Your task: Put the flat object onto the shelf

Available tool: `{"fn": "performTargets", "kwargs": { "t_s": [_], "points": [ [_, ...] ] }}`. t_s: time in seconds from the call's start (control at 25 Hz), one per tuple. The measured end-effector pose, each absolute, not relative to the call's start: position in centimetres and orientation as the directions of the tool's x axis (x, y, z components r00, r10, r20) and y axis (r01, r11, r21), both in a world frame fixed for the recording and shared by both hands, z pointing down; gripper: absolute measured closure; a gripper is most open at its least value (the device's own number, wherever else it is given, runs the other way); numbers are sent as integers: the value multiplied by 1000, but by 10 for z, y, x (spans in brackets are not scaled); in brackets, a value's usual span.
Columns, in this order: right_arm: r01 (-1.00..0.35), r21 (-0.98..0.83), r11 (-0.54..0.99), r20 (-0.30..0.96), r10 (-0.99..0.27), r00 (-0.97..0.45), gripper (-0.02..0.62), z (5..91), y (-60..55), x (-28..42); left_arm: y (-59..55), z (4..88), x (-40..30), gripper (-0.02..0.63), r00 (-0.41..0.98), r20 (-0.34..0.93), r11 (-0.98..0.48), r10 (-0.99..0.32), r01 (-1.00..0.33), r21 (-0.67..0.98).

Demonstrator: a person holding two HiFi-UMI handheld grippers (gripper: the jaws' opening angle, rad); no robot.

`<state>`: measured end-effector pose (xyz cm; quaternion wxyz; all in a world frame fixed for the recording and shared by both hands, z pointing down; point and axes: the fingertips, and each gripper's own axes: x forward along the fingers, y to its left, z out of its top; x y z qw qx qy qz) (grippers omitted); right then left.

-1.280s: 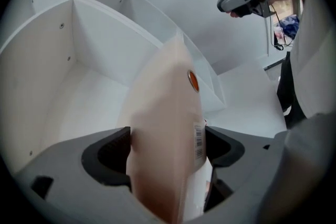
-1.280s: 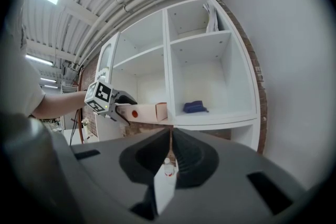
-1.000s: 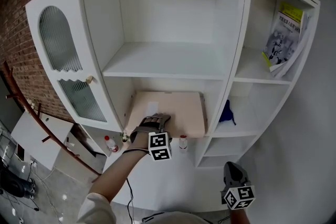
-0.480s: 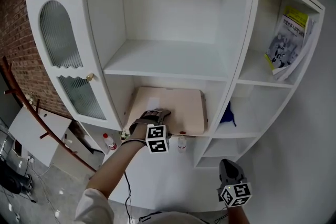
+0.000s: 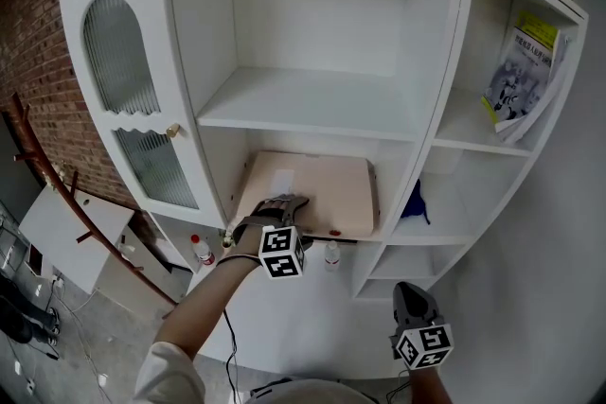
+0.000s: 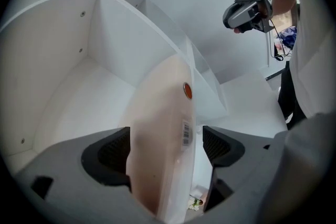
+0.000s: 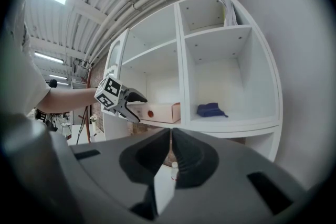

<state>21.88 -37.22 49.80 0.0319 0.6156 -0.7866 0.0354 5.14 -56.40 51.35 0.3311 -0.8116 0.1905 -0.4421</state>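
Observation:
A flat beige box with an orange dot and a barcode on its front edge lies on the lower shelf of the white shelf unit. My left gripper is at the box's front left edge. In the left gripper view the box runs between the jaws of the left gripper, which stand open, with a narrow gap at the right pad. My right gripper hangs low at the right, away from the shelves. In its own view the right gripper is shut and empty.
A blue cloth lies in the compartment to the right of the box, and a book leans in the one above. An arched glass door stands open at the left. Small bottles stand below the box.
The box lies slightly deeper on the lower shelf than a second ago. My left gripper has stayed at its front edge, and the right gripper has barely moved.

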Motion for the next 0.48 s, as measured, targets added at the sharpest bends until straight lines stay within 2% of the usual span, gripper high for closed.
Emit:
{"fn": "performTargets", "kwargs": {
  "t_s": [0.16,0.48],
  "points": [
    [-969,-15,248,94,-964,-248,563,497,-369,214,-554,500,47,196,568,537,-690,-624,-79,-719],
    [-960,-22,278,92,-956,-279,563,493,-364,203,-526,465,33,196,674,400,-719,-622,-287,-633]
  ]
}}
